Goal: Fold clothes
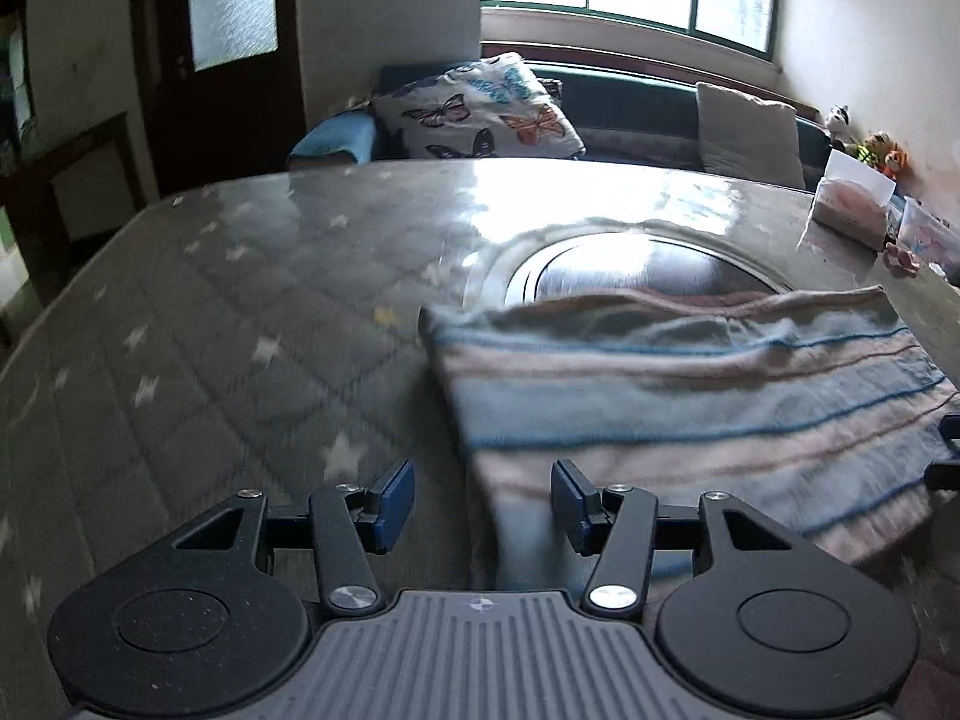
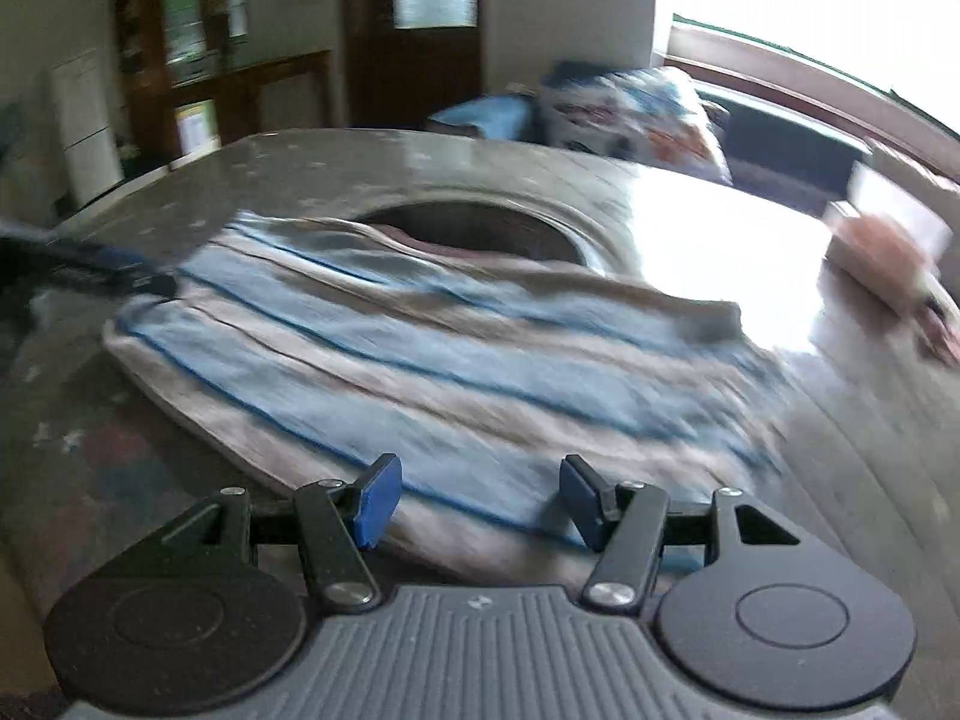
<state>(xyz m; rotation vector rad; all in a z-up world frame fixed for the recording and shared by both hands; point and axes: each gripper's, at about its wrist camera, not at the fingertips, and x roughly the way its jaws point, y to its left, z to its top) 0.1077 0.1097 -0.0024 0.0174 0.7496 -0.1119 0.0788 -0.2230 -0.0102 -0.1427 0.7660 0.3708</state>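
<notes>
A striped garment (image 1: 690,396) in light blue, beige and dark blue lines lies folded flat on the table; it also shows in the right wrist view (image 2: 432,354). My left gripper (image 1: 483,510) is open and empty, just over the garment's near left corner. My right gripper (image 2: 480,501) is open and empty, just over the garment's near edge. The left gripper's fingers (image 2: 96,267) show at the garment's far left corner in the right wrist view. A dark part of the right gripper (image 1: 948,450) shows at the right edge of the left wrist view.
The table (image 1: 210,330) has a quilted grey cover with white stars and a round metal inset (image 1: 630,267) behind the garment. A tissue box (image 1: 852,204) and small items sit at the far right. A sofa with a butterfly pillow (image 1: 480,111) stands beyond.
</notes>
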